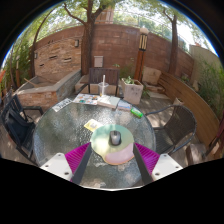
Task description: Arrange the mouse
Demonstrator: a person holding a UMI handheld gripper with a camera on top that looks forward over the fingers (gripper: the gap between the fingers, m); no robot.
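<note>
A dark grey mouse [115, 138] lies on a round pale mouse mat [117, 150] with a pink patch, on a round glass table [70, 125]. My gripper [112, 156] hovers above the table's near side. Its fingers, with magenta pads [78, 157], stand wide apart and hold nothing. The mat lies between the fingers, and the mouse lies just ahead of the fingertips.
Papers and cards [97, 100] lie on the far side of the table, with a green object [137, 113] to the right and a small yellow card [91, 125] left of the mouse. Dark chairs [17, 125] flank the table. Planters, a brick wall and trees stand beyond.
</note>
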